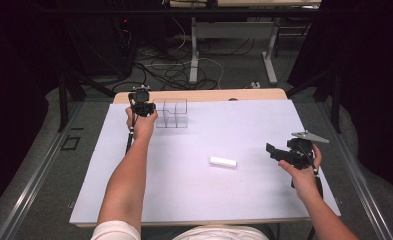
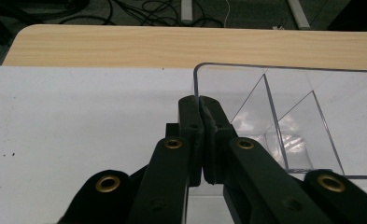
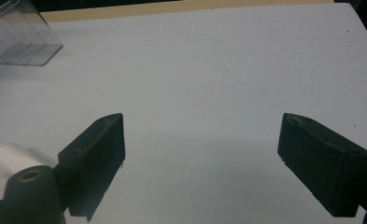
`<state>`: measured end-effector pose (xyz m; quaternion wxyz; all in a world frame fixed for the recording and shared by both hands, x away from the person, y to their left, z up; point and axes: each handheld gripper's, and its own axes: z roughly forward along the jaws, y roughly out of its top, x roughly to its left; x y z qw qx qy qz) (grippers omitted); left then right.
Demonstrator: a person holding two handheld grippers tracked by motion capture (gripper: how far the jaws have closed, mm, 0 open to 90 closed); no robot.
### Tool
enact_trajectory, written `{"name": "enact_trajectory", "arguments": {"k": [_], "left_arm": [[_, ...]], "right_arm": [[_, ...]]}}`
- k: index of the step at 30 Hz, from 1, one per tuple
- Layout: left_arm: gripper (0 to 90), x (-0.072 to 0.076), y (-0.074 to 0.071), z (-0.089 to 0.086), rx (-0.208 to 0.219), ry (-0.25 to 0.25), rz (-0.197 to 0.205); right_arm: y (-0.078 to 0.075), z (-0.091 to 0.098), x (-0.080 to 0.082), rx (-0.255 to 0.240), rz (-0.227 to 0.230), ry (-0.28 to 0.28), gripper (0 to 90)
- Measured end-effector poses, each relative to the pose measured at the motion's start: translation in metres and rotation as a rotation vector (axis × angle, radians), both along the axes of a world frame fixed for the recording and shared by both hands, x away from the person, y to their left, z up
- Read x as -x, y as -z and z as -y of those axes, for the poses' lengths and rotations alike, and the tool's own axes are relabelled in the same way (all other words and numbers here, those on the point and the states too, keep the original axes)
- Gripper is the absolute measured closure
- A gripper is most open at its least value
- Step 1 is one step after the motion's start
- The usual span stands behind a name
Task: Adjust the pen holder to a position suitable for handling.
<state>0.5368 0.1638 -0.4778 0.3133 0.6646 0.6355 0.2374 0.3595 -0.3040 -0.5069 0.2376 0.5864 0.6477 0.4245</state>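
Partly cropped: clear organizer (image 2: 284,116), wall pinched by left tool (image 2: 201,108).

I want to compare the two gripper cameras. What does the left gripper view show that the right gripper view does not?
Left gripper view alone: the left gripper with its jaws shut on the end wall of the clear divided box, and cables on the floor. Right gripper view alone: the right gripper open over bare sheet, and a white tube at its left. Both: the box, the white sheet, the table's wooden edge.
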Motion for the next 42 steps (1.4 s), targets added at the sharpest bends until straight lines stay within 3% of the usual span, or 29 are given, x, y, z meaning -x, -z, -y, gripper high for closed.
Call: {"name": "enact_trajectory", "arguments": {"k": [10, 16, 23, 27, 34, 38, 42], "left_arm": [[89.1, 0.018, -0.003, -0.007, 0.014, -0.005, -0.019], [89.1, 0.040, -0.004, -0.011, 0.024, 0.001, -0.018], [89.1, 0.075, -0.009, -0.012, 0.001, 0.053, -0.006], [89.1, 0.086, -0.009, -0.012, -0.013, 0.057, -0.012], [88.6, 0.100, -0.003, -0.015, 0.045, 0.016, -0.028], [88.4, 0.104, -0.003, -0.013, 0.032, 0.017, -0.033], [87.3, 0.103, -0.001, -0.018, 0.084, 0.018, -0.028]], "right_arm": [[0.002, 0.001, -0.001, -0.009, -0.007, 0.001, 14.5], [0.002, 0.000, -0.001, -0.005, -0.006, -0.006, 14.5], [0.003, -0.002, -0.001, -0.007, -0.011, -0.019, 14.5], [0.003, -0.004, -0.002, -0.015, -0.018, -0.016, 14.6], [0.005, -0.006, -0.003, -0.014, -0.025, -0.021, 14.6], [0.006, -0.006, -0.003, -0.015, -0.028, -0.023, 14.6], [0.006, -0.006, -0.004, -0.022, -0.039, -0.018, 14.6]]}}
